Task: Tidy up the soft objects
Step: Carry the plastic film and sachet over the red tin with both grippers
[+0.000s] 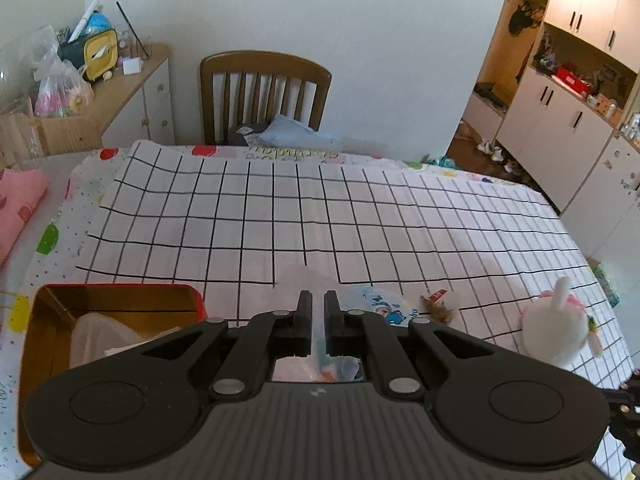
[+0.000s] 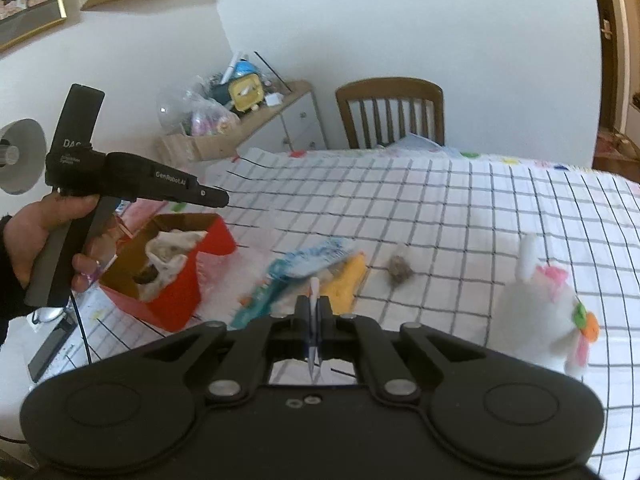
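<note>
The right hand-held gripper [image 2: 314,312] has its fingers pinched tight on a thin edge of a clear plastic bag [image 2: 304,276], a white sliver poking up between them. The bag, with blue and teal printing and something yellow inside, hangs in front of that gripper above the table [image 2: 460,216] and its black-and-white grid cloth. The left hand-held gripper [image 1: 318,320] shows its fingers drawn narrow too, with crinkled clear plastic visible in the slim gap between and under them; whether it truly grips the bag is hard to tell from here. In the right wrist view a person's hand [image 2: 44,232] wraps the left gripper's handle, up at the left above the red box [image 2: 188,280]. That box sits open on the table at the left, gold inside, with pale crumpled cloth [image 2: 172,256] in it. To the right stands a white plush bunny [image 2: 540,304] with pink trim and an orange flower. Between bag and bunny lies a small brown fuzzy scrap [image 2: 400,268]. A wooden chair [image 2: 390,112] waits at the far side of the table.
</note>
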Available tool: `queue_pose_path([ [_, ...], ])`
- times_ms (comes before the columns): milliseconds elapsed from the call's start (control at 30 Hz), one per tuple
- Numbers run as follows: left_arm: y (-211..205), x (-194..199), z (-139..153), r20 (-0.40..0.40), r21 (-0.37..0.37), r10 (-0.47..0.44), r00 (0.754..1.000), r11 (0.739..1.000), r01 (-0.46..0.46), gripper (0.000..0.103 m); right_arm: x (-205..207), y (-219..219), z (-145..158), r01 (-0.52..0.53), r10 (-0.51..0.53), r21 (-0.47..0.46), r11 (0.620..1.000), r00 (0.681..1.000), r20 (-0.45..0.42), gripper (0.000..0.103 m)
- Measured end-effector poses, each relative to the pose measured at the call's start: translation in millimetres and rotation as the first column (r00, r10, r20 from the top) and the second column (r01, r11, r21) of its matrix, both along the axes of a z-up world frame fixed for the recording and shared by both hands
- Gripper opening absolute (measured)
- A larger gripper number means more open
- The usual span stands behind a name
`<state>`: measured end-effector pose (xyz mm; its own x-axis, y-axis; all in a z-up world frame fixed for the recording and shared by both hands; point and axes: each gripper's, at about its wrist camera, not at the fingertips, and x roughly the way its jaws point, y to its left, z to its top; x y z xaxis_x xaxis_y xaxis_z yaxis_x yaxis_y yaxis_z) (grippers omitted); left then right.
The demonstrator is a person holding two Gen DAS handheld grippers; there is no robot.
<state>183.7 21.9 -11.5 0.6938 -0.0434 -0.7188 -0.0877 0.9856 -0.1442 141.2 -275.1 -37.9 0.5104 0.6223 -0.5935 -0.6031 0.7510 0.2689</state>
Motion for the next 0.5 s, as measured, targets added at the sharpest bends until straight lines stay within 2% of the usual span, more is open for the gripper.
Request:
queue_pose_path([
  [167, 10.1, -20.0, 21.6, 0.049, 0.025, -0.008, 0.999, 1.0, 0.007, 0.006, -3.0, 18.6, 12.6, -0.038, 0.038, 0.015, 0.999, 0.999, 0.029, 0.003],
  [233, 15.3, -21.4, 22.7, 0.03, 0.012, -0.015, 0.999, 1.0, 0.014, 0.006, -3.0, 25.8, 16.0, -0.052, 0.051, 0.013, 0.999, 0.998, 0.04, 0.003],
  [500, 12.7, -19.6, -9.1, -0.063, -0.043, -0.065, 0.996, 0.997, 0.062, 0.006, -9.4, 39.5, 6.4, -0.062, 0.062, 0.004, 0.998, 0.998, 0.016, 0.003],
])
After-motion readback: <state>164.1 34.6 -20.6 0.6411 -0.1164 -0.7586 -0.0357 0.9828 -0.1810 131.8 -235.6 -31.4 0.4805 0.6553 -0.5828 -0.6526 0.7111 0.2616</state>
